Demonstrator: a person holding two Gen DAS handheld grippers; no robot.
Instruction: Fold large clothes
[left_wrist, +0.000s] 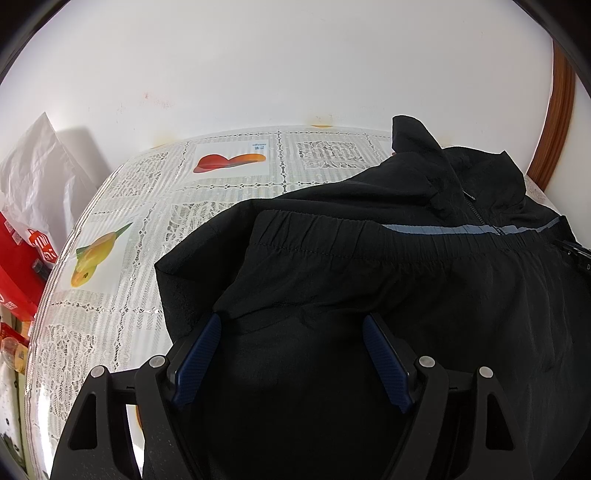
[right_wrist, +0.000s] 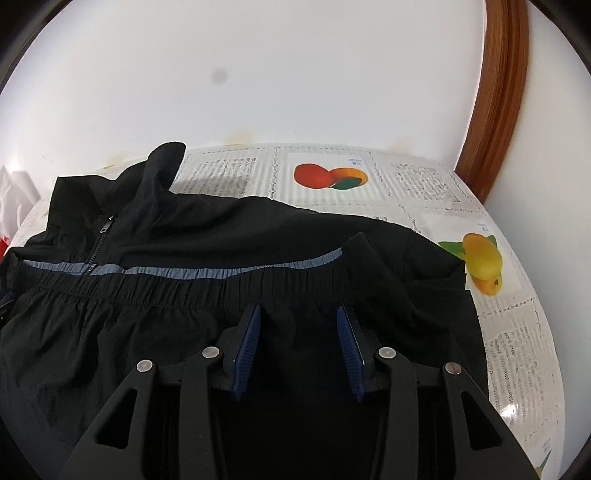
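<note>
A black zip jacket lies on the table, its elastic hem folded up over the chest, with a grey-blue stripe and the collar at the far side. It also shows in the right wrist view, with the zipper at left. My left gripper is open, its blue-padded fingers spread just above the jacket's left part. My right gripper is open above the folded hem near its right end, with nothing between its fingers.
The table has a white lace cloth with fruit pictures under clear plastic, also seen in the right wrist view. A white wall stands behind. Red boxes and a white bag sit off the left edge. A brown wooden frame rises at right.
</note>
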